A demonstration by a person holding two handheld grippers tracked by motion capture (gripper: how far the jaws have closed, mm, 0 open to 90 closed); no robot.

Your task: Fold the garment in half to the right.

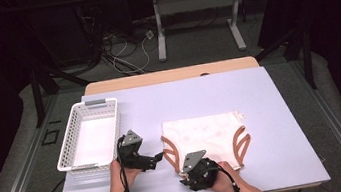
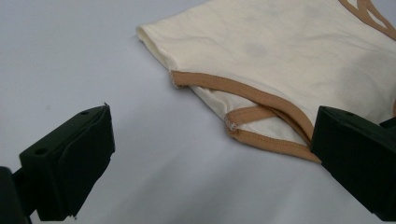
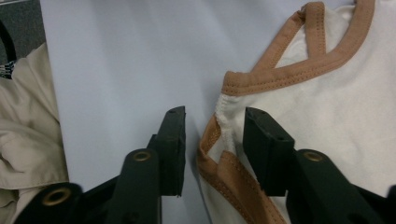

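The tabletop (image 1: 281, 110) is covered in pale lilac, and near the middle of its near half a cream garment (image 1: 204, 136) with brown trim is laid flat. All places below are given from this garment.

To its left, well apart, a white basket (image 1: 91, 133) is stood near the tabletop's left edge. Between basket and garment the left gripper (image 1: 156, 159) is held just beside the garment's left trimmed edge; in the left gripper view its jaws are seen wide apart with bare tabletop between them and nothing gripped. At the garment's near left corner the right gripper (image 1: 186, 176) is set. In the right gripper view (image 3: 212, 140) the jaws are seen partly closed, one on bare tabletop and one over the cloth, with the brown trim (image 3: 219, 163) between them. No pressing of the pads on the fabric can be made out, so the corner is judged not yet gripped.

For a good grip, both trim layers should be gathered between the jaws before closing, so that only the garment is pinched and the covering is not caught.

To the right of the garment and beyond it, wide open tabletop is left for spreading or folding. On the near side little room is left before the tabletop's front edge.
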